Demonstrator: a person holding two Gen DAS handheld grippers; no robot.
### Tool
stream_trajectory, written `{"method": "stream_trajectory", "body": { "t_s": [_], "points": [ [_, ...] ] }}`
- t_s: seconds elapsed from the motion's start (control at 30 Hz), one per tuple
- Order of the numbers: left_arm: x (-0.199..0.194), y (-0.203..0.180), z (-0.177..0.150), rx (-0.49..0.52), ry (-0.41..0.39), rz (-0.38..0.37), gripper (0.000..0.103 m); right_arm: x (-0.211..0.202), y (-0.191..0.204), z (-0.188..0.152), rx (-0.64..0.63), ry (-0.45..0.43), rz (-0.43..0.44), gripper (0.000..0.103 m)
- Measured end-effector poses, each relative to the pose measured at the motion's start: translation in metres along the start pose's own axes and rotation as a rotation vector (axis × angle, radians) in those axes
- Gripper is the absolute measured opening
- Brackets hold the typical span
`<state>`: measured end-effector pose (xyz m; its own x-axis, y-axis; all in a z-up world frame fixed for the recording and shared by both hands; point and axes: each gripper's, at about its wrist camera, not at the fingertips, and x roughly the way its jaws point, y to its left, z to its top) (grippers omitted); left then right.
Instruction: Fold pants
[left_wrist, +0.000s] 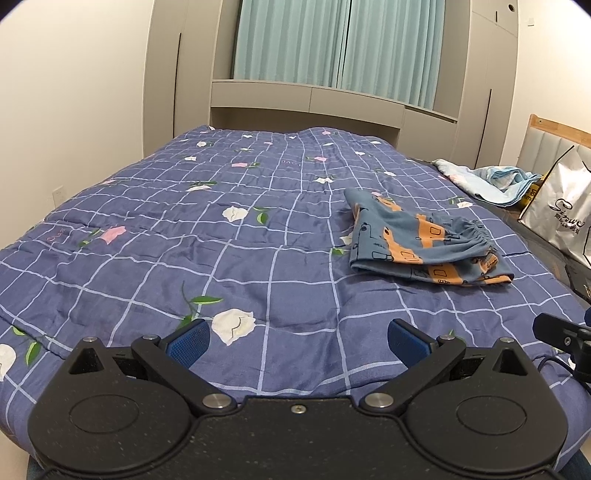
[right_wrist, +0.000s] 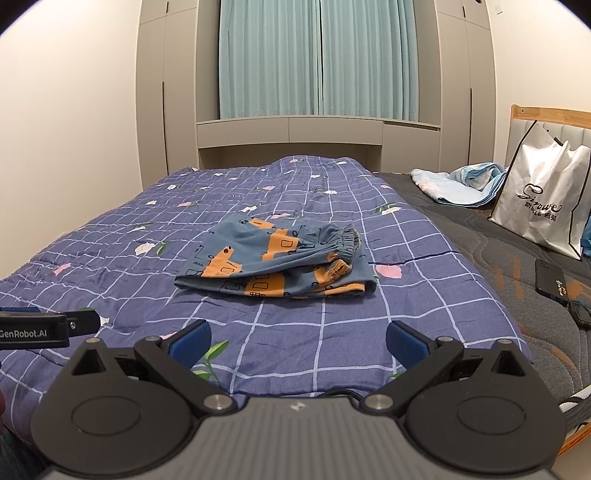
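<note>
Now | left tongs (left_wrist: 298, 338), right tongs (right_wrist: 298, 339) wide apart, empty, low over quilt (right_wrist: 332, 332) | pants (right_wrist: 275, 258) folded ahead

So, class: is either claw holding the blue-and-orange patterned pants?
No: the blue-and-orange patterned pants lie folded on the checked blue quilt, beyond both open claws.

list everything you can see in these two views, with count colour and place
pants: 1, blue with orange print, folded on the quilt
quilt: 1, blue checked with flowers, covering the bed
crumpled cloth: 1, light blue, far right of bed
shopping bag: 1, white, by the headboard
phone: 1, black, on grey mattress at right
curtains: teal, closed, behind the bed
left gripper: black, blue pads, open above quilt
right gripper: same, open, near the pants
</note>
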<state>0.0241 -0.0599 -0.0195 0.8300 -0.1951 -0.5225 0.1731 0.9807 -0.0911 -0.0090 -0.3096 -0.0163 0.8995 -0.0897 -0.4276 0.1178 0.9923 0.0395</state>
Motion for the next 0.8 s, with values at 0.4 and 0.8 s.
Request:
{"method": "stream_trajectory", "body": {
  "t_s": [0.4,0.8],
  "points": [
    [0.0003,-0.0002,0.0003,0.002,0.003,0.003,0.102,-0.0002,0.0003,0.0002,-0.001,0.0,0.001,0.103],
    [0.0002,0.0002,0.0004,-0.001,0.005,-0.004,0.102,0.0003,0.0012,-0.0002,-0.002,0.002,0.002,0.103]
  ]
}}
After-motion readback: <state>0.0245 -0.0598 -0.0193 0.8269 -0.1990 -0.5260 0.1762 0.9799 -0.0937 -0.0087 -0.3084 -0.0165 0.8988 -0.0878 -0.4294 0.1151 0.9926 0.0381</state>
